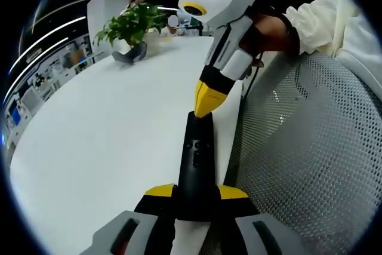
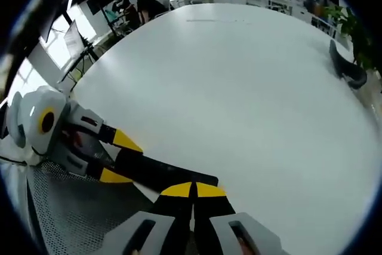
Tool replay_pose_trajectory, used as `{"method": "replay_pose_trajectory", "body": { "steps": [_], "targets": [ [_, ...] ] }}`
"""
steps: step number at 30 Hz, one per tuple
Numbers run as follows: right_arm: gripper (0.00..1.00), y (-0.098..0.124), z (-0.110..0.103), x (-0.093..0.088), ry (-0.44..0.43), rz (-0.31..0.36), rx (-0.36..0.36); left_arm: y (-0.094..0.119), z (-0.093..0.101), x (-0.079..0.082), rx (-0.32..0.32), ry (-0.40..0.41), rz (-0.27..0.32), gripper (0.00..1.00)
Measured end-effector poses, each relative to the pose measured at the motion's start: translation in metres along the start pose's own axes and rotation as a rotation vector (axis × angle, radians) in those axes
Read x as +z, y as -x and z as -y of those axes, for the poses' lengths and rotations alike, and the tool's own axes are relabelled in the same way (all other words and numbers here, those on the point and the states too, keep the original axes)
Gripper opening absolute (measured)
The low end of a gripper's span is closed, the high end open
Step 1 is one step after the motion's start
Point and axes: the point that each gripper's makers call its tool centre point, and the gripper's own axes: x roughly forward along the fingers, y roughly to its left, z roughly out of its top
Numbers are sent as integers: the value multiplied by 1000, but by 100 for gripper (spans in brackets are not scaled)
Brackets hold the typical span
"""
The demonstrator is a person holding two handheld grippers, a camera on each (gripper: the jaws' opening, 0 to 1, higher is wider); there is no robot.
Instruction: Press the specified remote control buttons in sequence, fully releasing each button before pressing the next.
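Meanwhile, the left claw [image 1: 197,195] clamps the near end of a black remote [image 1: 196,159], holding it at the edge of the white surface [image 1: 107,129] beside a mesh chair [image 1: 304,159]. The right claw [image 1: 205,101], its yellow tips pinched together and holding nothing, rests on the remote's far end, apparently mid-press on a button. Next, by this reading, it should lift fully clear before seeking the following button. A potted plant [image 1: 131,28] stands well apart.

I can read no text, label or number anywhere; marks on my remote control [image 1: 196,159] are too small
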Motion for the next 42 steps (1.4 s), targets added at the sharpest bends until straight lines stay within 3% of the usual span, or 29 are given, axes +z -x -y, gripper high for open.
{"method": "replay_pose_trajectory", "body": {
  "steps": [2, 7, 14, 23, 33, 39, 42],
  "targets": [
    [0, -2, 2, -4, 23, -25, -22, 0, 0, 0, 0, 0, 0, 24],
    [0, -2, 1, -2, 59, -18, -35, 0, 0, 0, 0, 1, 1, 24],
    [0, -2, 2, -3, 13, -9, -9, 0, 0, 0, -3, 1, 4, 24],
    [0, -2, 1, -3, 60, -6, -21, 0, 1, 1, -4, 0, 5, 25],
    [0, -2, 2, -2, 4, -9, 2, -1, 1, 1, -3, -1, 7, 25],
    [0, -2, 1, 1, 85, 3, -39, 0, 1, 1, -3, 0, 7, 25],
    [0, -1, -2, 2, 81, 9, -17, -1, 1, 1, -3, -2, 8, 25]
  ]
}}
